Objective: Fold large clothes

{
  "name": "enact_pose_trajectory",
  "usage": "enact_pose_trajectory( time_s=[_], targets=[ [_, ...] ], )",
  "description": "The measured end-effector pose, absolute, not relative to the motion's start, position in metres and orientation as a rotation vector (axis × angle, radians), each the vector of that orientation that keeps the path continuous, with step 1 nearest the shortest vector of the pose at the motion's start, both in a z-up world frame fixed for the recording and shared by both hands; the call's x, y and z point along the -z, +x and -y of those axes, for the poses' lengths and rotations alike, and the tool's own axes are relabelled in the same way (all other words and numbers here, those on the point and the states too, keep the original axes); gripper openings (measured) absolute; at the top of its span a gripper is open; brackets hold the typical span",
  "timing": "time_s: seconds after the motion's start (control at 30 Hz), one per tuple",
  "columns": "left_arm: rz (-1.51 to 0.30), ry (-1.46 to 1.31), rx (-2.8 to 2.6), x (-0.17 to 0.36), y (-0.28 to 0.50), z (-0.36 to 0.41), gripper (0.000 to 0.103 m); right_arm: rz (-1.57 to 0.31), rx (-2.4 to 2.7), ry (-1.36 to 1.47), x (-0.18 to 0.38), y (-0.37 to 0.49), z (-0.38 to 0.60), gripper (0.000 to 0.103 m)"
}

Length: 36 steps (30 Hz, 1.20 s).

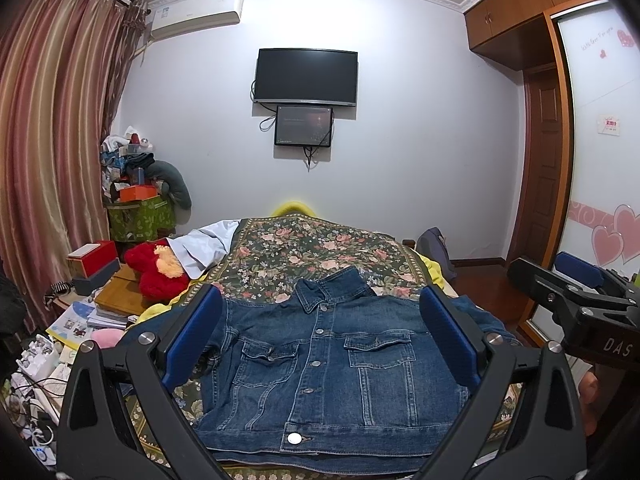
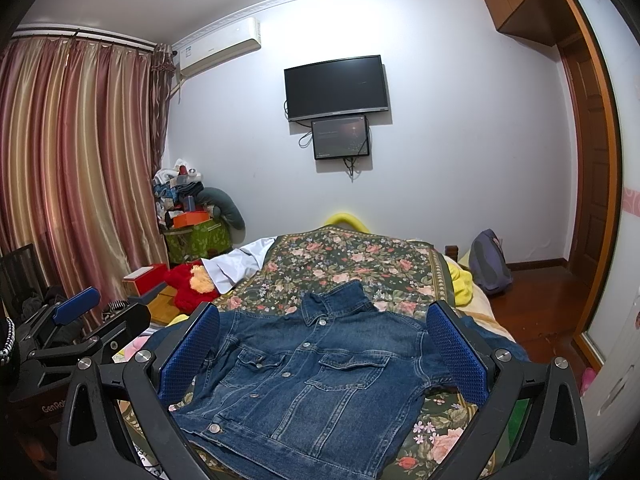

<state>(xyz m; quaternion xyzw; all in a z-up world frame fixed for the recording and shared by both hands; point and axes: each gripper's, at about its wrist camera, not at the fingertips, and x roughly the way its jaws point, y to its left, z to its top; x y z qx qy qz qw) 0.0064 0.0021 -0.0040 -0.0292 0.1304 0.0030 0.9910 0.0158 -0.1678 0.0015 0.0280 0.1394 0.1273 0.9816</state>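
Jaws of the left gripper (image 1: pixel 320 340) and right gripper (image 2: pixel 322 354) are held wide open, empty, above the denim jacket (image 1: pixel 324 368); its sleeves are tucked from sight.

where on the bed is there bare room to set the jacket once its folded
The floral bedspread lies bare beyond the denim jacket collar, up to the far end, bordered left by the white garment and right by the yellow blanket. The left bedside is crowded: red plush toy, boxes, papers.
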Motion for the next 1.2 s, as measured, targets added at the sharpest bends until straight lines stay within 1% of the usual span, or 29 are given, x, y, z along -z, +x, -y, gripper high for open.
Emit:
enact_pose_trajectory(
  time_s=[0.43, 0.73, 0.87, 1.0, 1.2],
  targets=[
    [-0.284, -0.061, -0.01, 0.011, 0.017, -0.006, 0.1, -0.301, -0.259, 0.056, 0.001, 0.024, 0.163, 0.103],
    [-0.347, -0.08, -0.089, 0.029, 0.048, -0.033, 0.1, -0.381, -0.276, 0.061, 0.014, 0.064, 0.155, 0.103],
    [-0.42, -0.161, -0.161, 0.048, 0.079, -0.071, 0.1, -0.438, -0.287, 0.058, 0.028, 0.102, 0.146, 0.103],
    [-0.481, -0.265, -0.283, 0.073, 0.106, -0.127, 0.1, -0.505, -0.284, 0.035, 0.041, 0.148, 0.133, 0.103],
    [-0.635, -0.414, -0.431, 0.129, 0.142, -0.21, 0.1, -0.613, -0.3, -0.001, 0.067, 0.229, 0.112, 0.103]
  ],
)
